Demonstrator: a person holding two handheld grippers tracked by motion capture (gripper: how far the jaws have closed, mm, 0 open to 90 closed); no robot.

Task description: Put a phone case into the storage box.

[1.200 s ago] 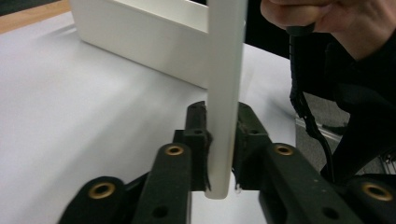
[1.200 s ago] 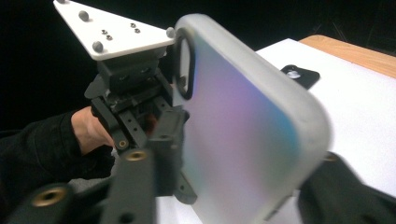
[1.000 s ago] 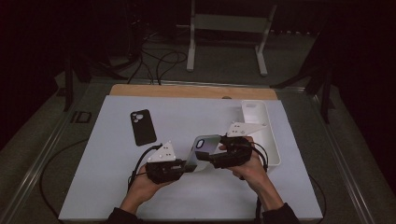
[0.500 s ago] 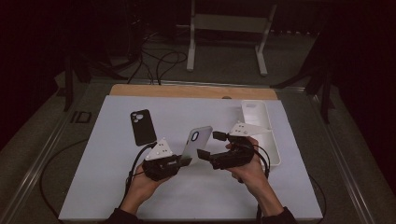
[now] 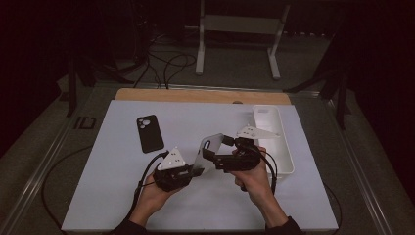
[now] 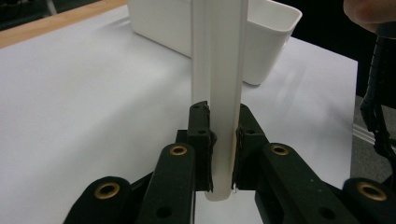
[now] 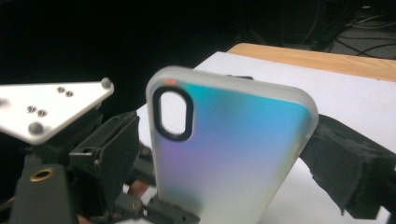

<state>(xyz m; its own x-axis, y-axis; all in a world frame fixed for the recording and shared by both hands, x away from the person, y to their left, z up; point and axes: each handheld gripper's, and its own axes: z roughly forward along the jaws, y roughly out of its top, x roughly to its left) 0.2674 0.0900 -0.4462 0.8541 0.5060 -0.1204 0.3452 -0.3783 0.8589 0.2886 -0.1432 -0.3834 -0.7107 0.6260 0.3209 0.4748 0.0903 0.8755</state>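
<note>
High view: both hands meet over the near-middle of the white table top (image 5: 117,196). The left gripper (image 5: 193,172) pinches the bottom edge of the phone case (image 5: 208,152), which stands tilted up off the table betw. the two tools. The right gripper (image 5: 219,151) sits at the case's upper part w/ jaws spread wide; its jaws have just been opening, w/ the case between them, pads off it as far as can be seen.

Left gripper view adds the edge-on look: case (image 6: 219,93) is a thin frosted slab, upright, clamped tight betw. the two black jaws — its lower end pokes just below the pads. Behind it, the white tray (image 6: 261,42), near end on.

Right gripper view gives the case's broad face (image 7: 229,149) instead — iridescent teal-to-violet, oval camera cut-out top left. One foam-padded jaw stands apart at the case's right edge; the left gripper's grey plate (image 7: 46,109) and black body show to the left.

High view only for the rest: a black phone case (image 5: 149,133) lies flat, well apart to the left; the tray (image 5: 279,147) lies along the table's right side. A wood strip (image 5: 195,95) edges the far side. Room is dark: grey floor, cables (image 5: 166,61), a white metal stand (image 5: 240,29) beyond.
</note>
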